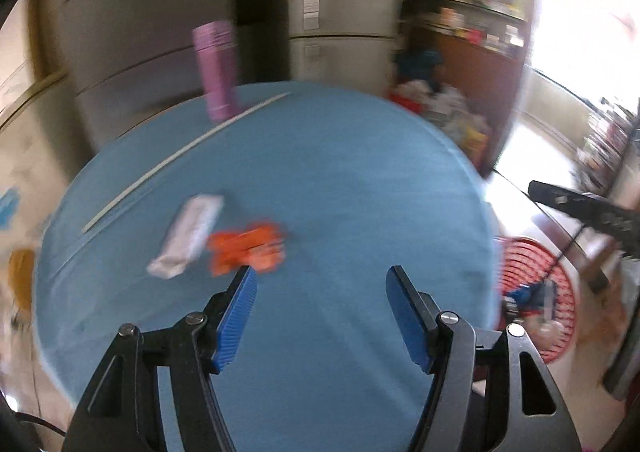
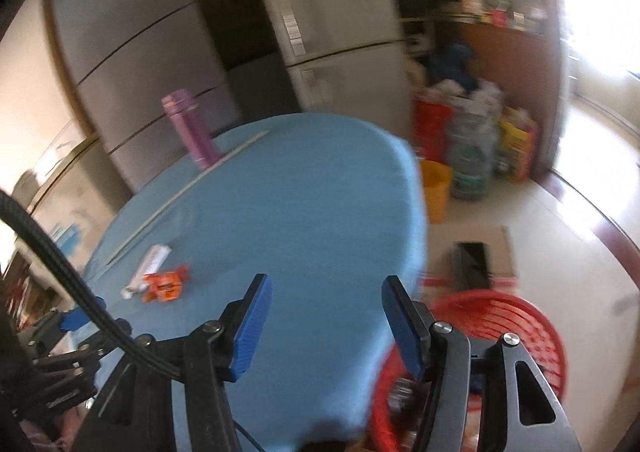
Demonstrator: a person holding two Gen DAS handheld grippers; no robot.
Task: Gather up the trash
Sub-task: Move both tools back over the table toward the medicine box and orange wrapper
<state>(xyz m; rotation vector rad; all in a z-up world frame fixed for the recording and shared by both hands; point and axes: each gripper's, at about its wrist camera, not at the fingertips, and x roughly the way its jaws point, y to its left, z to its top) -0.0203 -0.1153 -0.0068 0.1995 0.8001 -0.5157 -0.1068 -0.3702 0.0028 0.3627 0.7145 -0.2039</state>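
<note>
An orange wrapper [image 1: 246,250] lies crumpled on the round blue table [image 1: 340,156], with a white wrapper [image 1: 188,234] touching its left side. My left gripper [image 1: 322,276] hovers just right of and nearer than the orange wrapper, open, nothing between its blue pads. In the right wrist view both wrappers sit far left: the orange wrapper [image 2: 166,286] and the white wrapper [image 2: 148,264]. My right gripper [image 2: 326,286] stands open and empty over the blue table's [image 2: 304,188] near right edge. A red slatted basket [image 2: 516,328] with some trash inside sits on the floor below the right gripper.
A purple bottle [image 1: 218,70] and a long white stick [image 1: 180,154] stand at the table's far side. The red basket [image 1: 536,292] shows right of the table. A yellow bucket [image 2: 436,190], a big water jug [image 2: 470,164], bags and a fridge [image 2: 328,20] lie beyond.
</note>
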